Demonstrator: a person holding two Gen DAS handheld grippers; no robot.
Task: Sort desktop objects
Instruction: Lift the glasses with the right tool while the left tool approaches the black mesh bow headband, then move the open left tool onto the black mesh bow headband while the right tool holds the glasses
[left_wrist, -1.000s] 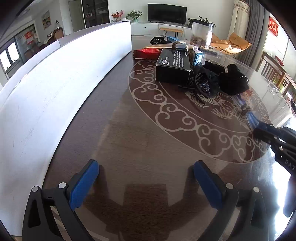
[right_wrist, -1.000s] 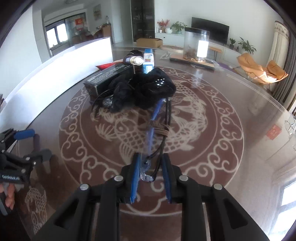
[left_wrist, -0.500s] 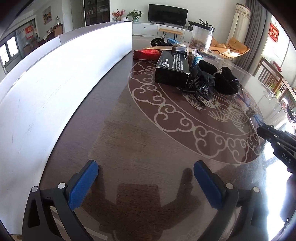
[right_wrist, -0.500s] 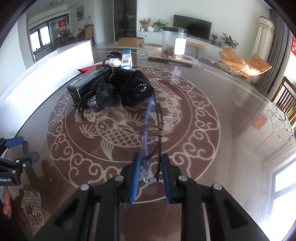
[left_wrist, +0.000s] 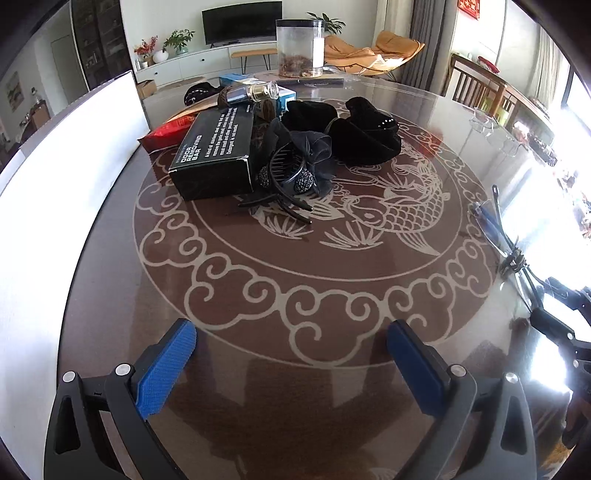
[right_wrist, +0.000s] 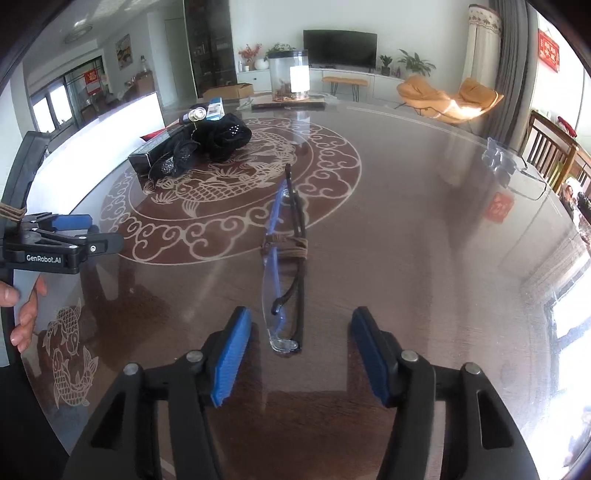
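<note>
A bundle of two pairs of glasses (right_wrist: 286, 266), blue and black and tied with a brown band, lies on the glass table just ahead of my right gripper (right_wrist: 300, 334). That gripper is open and apart from it. The bundle also shows at the right edge of the left wrist view (left_wrist: 496, 229). My left gripper (left_wrist: 291, 345) is open and empty over the table's near side. A pile at the far side holds a black box (left_wrist: 216, 157), a black hair clip (left_wrist: 295, 173), black velvet hair pieces (left_wrist: 364, 134) and a small bottle (left_wrist: 260, 90).
A white board (left_wrist: 70, 177) stands along the table's left side. A clear jar (left_wrist: 300, 48) stands at the far edge. Another pair of clear glasses (right_wrist: 511, 168) lies at the far right. Wooden chairs (right_wrist: 550, 151) stand beyond the right edge.
My right gripper has opened and let go of the glasses bundle, which now lies on the table. My left gripper has turned right, toward the pile.
</note>
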